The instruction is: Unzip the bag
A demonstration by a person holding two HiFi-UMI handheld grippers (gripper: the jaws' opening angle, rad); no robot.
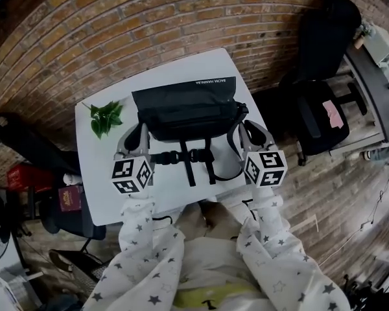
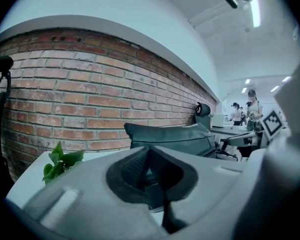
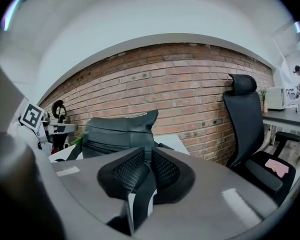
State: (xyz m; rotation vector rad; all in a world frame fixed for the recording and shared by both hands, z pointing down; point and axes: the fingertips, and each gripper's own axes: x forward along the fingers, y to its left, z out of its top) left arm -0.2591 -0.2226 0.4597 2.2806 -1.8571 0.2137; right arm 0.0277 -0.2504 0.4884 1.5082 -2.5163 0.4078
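Locate the black bag lying flat at the middle of the white desk, zip apparently still closed; find no zip pull in any view. Note the left claw closed pad to pad at the bag's left end, and the right claw clamped on a black strap at the right end. Expect the bag to slide or lift if pulled by the strap alone; anchor the body first. Avoid snagging the loose front straps. Keep clear of the leafy sprig beside the left end. Observe brick wall behind, black office chair at right, wood floor below.
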